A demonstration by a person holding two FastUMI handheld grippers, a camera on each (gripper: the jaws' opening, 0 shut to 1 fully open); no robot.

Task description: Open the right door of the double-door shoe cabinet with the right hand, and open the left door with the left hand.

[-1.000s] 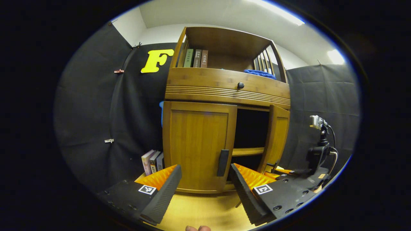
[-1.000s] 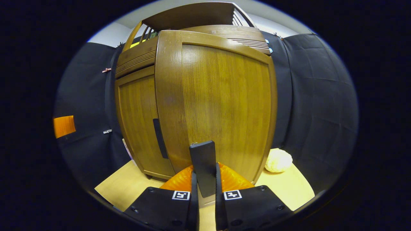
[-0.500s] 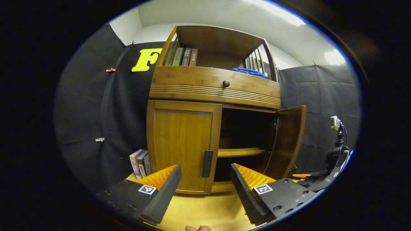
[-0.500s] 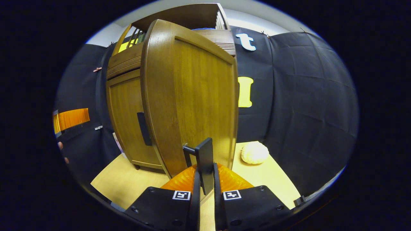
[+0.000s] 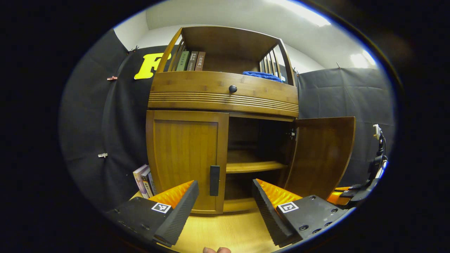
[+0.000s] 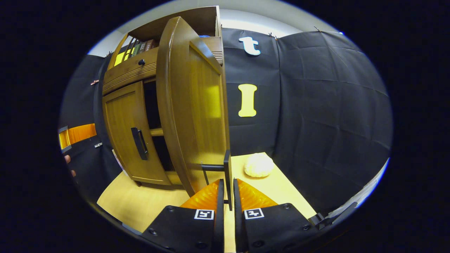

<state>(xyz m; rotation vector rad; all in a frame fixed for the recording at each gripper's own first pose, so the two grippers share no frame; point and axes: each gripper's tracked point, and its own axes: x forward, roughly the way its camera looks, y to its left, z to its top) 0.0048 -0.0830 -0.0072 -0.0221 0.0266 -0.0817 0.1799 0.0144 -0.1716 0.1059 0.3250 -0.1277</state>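
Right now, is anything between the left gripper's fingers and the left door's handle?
No. In the left gripper view, the left gripper faces the handle across bare tabletop.

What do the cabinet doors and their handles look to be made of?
Left door and right door: likely bamboo or wood, given the fine straight grain, with a glossy varnish that catches the light. Handles: matte black flat bars, metal or plastic; I can't tell which.
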